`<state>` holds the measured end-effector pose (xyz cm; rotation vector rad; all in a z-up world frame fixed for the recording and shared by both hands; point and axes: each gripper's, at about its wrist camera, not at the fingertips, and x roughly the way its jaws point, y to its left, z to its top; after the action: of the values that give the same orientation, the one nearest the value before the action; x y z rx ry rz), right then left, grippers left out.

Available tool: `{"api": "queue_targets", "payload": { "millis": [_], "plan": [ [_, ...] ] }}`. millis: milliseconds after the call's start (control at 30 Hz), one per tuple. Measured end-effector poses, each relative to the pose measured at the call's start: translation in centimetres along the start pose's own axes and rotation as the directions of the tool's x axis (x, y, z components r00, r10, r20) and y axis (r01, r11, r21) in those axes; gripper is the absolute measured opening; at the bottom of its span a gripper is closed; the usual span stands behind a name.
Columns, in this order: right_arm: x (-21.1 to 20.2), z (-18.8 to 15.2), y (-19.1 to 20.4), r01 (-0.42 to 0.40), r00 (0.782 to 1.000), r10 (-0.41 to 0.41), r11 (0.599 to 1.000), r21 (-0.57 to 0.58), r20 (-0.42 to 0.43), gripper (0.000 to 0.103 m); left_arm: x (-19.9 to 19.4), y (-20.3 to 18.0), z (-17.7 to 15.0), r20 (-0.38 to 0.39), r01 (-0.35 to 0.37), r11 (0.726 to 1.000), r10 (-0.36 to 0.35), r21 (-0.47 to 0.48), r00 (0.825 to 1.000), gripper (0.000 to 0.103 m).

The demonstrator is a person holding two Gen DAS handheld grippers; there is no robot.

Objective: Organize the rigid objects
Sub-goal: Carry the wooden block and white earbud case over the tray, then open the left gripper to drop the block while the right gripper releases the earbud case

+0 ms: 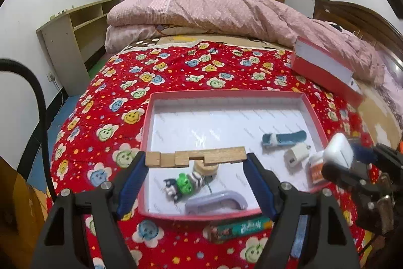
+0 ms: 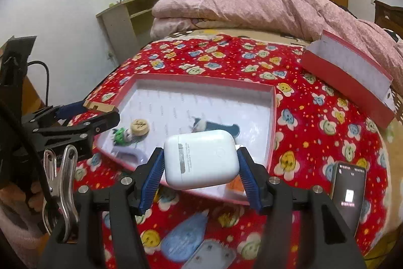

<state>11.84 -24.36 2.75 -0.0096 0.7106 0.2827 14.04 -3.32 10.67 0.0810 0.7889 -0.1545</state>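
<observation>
The left tool [image 1: 196, 160] is clamping a notched wooden block [image 1: 196, 158] end to end between its blue pads and is holding it above the near part of the red tray [image 1: 226, 93], which is lying on the flower-patterned red bedspread [image 1: 176, 67].

The right tool [image 2: 200, 163] is gripping a white earbud case [image 2: 201, 158] by its two sides, and is holding it over the tray's near right corner.

Inside the tray the following are lying: a blue nail clipper [image 1: 283, 138], a white charger plug [image 1: 296, 154], a round wooden disc [image 1: 205, 167], a green and striped toy figure [image 1: 182, 184] touching the disc, and a grey handle-shaped piece [image 1: 216, 202] against the near wall. A small white and orange item at the right wall is too blurred to identify.

On the bedspread outside the tray, a green printed packet [image 1: 239, 228] is lying just beside the near rim. A phone [image 2: 348, 193] with its screen lit is lying to the right of the tray. The red box lid [image 1: 325, 69] is leaning against the pink quilt [image 1: 214, 9] at the far right.
</observation>
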Motion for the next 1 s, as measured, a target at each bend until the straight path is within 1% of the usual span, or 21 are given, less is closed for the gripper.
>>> {"api": "queue_targets", "payload": {
  "millis": [167, 333, 500, 700, 833, 1000],
  "plan": [
    [2.0, 1.2, -1.0, 0.004, 1.000, -0.003, 1.000, 0.020, -0.018, 0.059, 2.8, -0.6, 0.9, -0.031, -0.020, 0.999, 0.021, 0.037, 0.999, 0.081],
    [4.0, 2.6, -1.9, 0.015, 0.999, -0.013, 0.999, 0.037, -0.039, 0.059, 5.5, -0.8, 1.9, -0.070, -0.027, 0.999, 0.030, 0.045, 0.997, 0.081],
    [6.0, 3.5, -2.8, 0.014, 0.998, -0.011, 0.999, 0.052, -0.059, 0.059, 7.9, -1.3, 2.4, -0.097, -0.043, 0.996, 0.051, 0.076, 0.994, 0.081],
    [7.7, 3.9, -3.7, 0.012, 0.997, -0.007, 0.997, 0.075, -0.071, 0.059, 9.9, -1.1, 2.5, -0.123, -0.027, 0.998, 0.034, 0.058, 0.992, 0.081],
    [8.4, 4.1, -3.9, 0.022, 0.997, -0.018, 0.998, 0.060, -0.071, 0.059, 11.1, -0.9, 2.6, -0.137, -0.027, 0.999, 0.033, 0.045, 0.990, 0.081],
    [9.4, 4.3, -4.2, 0.022, 0.997, -0.018, 0.998, 0.058, -0.079, 0.059, 11.6, -0.7, 2.8, -0.127, -0.009, 1.000, 0.012, 0.023, 0.992, 0.082]
  ]
}}
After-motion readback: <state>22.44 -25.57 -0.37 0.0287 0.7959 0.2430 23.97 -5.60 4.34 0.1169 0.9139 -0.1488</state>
